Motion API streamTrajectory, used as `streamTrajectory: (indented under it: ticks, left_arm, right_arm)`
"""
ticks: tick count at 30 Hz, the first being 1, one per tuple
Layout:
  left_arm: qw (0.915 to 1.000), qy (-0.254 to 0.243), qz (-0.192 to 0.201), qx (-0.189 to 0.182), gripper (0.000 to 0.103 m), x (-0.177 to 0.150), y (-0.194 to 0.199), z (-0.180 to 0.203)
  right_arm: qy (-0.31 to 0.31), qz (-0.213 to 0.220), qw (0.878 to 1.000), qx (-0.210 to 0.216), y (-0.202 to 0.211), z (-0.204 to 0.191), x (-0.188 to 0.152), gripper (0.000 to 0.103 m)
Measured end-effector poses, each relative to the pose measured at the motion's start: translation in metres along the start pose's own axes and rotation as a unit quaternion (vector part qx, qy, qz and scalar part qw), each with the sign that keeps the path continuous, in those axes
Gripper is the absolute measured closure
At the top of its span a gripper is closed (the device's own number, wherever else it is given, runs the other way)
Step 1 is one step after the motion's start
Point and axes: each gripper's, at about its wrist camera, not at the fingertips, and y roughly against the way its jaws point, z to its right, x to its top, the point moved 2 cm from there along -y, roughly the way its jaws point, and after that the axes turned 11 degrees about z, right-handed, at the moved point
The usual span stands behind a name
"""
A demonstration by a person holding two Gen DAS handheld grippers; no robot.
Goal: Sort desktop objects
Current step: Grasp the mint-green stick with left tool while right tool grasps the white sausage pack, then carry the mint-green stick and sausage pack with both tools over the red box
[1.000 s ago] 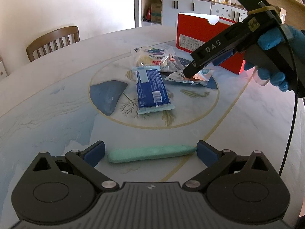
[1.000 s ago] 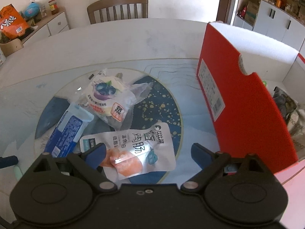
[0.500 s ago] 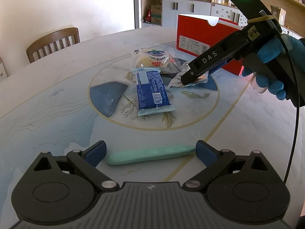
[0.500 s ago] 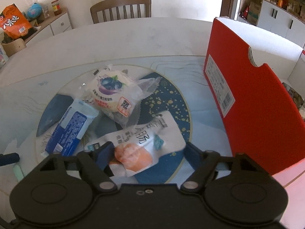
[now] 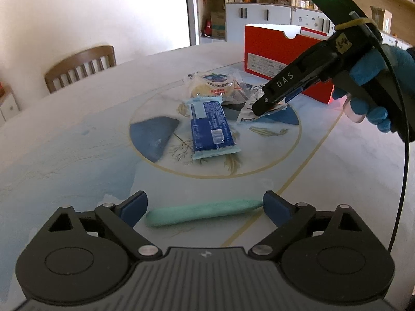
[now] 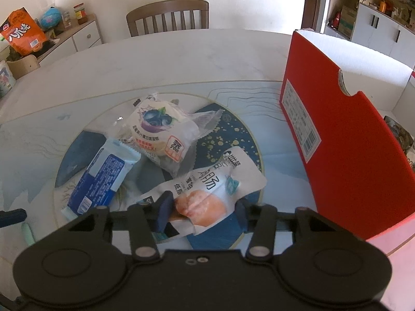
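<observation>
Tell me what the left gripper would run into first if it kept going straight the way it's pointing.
Most likely the green pen-like stick lying crosswise between the left gripper's closing fingers, on the table; depth is uncertain.

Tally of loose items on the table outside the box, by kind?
Snack packets: 3 (blue packet, blueberry cake, sausage pouch)
Green stick: 1
Total: 4
</observation>
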Motion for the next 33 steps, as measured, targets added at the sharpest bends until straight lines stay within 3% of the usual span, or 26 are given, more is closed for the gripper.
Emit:
streamTrajectory:
  ticks: [11, 21, 33]
  left_arm:
    - [0.999, 0.042, -0.005, 0.014, 0.005, -0.004, 0.0, -0.004]
    - [0.9983, 0.058, -0.007, -0.002, 0.005, 0.0, 0.001, -0.005]
    - [0.9981, 0.061, 0.006, -0.004, 0.005, 0.032, 0.012, 0.004]
  right_arm:
    - [0.002, 0.001, 1.0, 0.0, 0.003, -0.002, 0.0, 0.055]
    - [0.003, 0.014, 1.0, 0.003, 0.02, -0.005, 0.001, 0.059]
    - [-0.025, 0.033, 0.999, 0.009, 0.068, 0.007, 0.009, 0.059]
